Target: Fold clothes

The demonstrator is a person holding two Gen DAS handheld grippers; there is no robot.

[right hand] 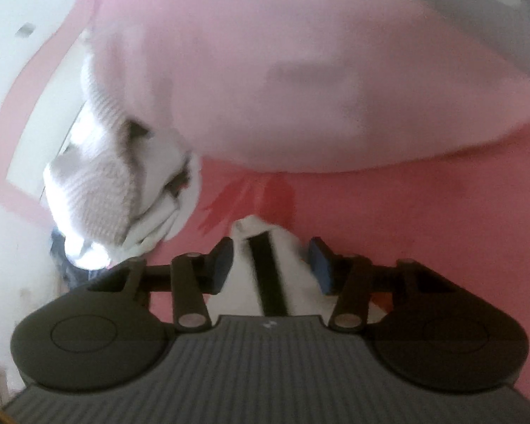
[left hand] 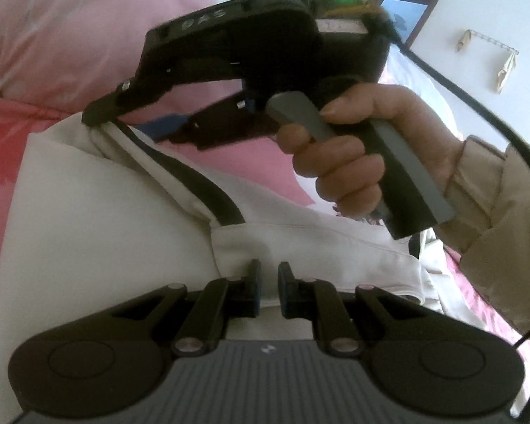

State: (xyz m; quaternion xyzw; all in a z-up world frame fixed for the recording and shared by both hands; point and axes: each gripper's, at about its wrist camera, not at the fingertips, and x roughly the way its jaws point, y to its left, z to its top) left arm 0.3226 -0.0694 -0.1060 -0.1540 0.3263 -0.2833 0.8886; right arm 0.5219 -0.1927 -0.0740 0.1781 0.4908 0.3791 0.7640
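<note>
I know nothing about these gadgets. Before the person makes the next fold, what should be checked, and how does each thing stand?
1. Left tool pinching the white garment: ok, fabric sits between its nearly shut jaws.
2. Right tool gripping the black-trimmed edge: not ok, jaws apart, fabric loose between them.
3. Garment lying smooth on the pink bedding: cannot tell, only part shows.
4. Pile of other clothes out of the way: ok, it lies off to one side.
</note>
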